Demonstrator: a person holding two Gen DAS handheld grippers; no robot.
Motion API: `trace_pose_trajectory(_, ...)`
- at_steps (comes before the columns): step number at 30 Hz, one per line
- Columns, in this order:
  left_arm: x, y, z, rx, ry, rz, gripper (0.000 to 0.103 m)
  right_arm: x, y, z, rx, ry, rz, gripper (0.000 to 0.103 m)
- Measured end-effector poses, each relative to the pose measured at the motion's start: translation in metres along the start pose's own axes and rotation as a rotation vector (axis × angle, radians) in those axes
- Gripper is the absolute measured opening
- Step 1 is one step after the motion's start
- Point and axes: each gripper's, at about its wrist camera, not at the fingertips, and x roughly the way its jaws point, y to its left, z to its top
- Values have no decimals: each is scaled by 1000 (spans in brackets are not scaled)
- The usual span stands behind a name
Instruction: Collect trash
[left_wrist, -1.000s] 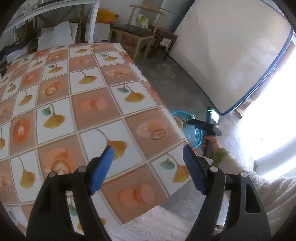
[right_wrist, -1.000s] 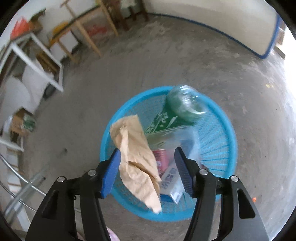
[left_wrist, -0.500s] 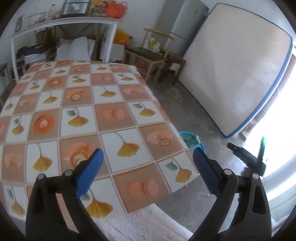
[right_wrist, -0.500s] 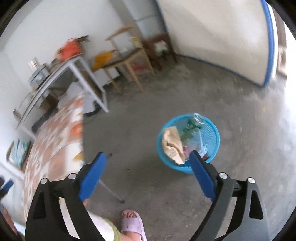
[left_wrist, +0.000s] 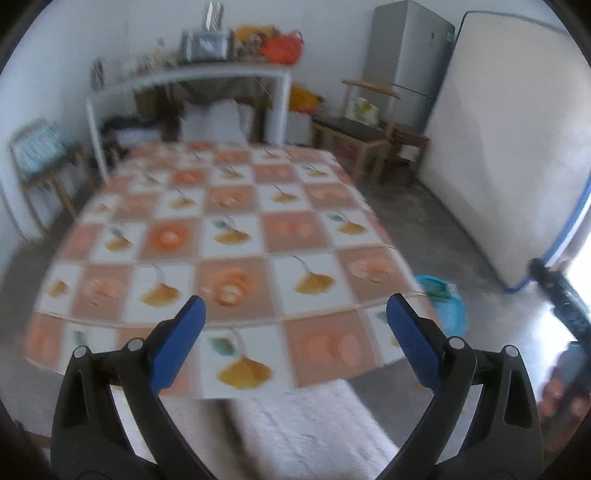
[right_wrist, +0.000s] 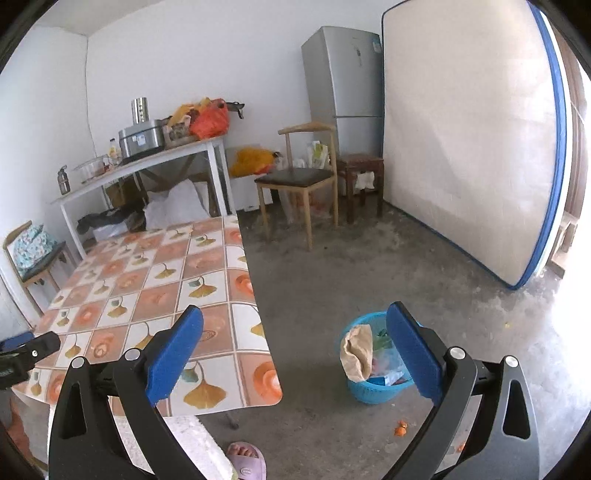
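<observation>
Motion-blurred table (left_wrist: 236, 236) half-hides what looks like the basket (left_wrist: 448, 306); both grippers' jaws wide, empty.

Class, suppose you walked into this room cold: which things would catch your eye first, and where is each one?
Probably the table in its bright orange, leaf-patterned checked cloth, filling the left of the room. Next, the blue basket of trash on the concrete floor beside it, brown paper drooping over its rim. Then the big blue-edged mattress leaning upright on the right.

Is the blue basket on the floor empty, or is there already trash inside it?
Not empty. The basket holds a crumpled brown paper bag hanging over its rim, plus other packaging beside it.
</observation>
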Motion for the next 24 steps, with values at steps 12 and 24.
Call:
trace_pose_trajectory(12, 8, -19, -17, 59, 46, 41, 94, 12, 17, -51, 89, 143, -214, 97)
trace_pose_trajectory(24, 31, -22, -38, 118, 189, 166, 94, 4, 25, -91, 99, 224, -231, 97)
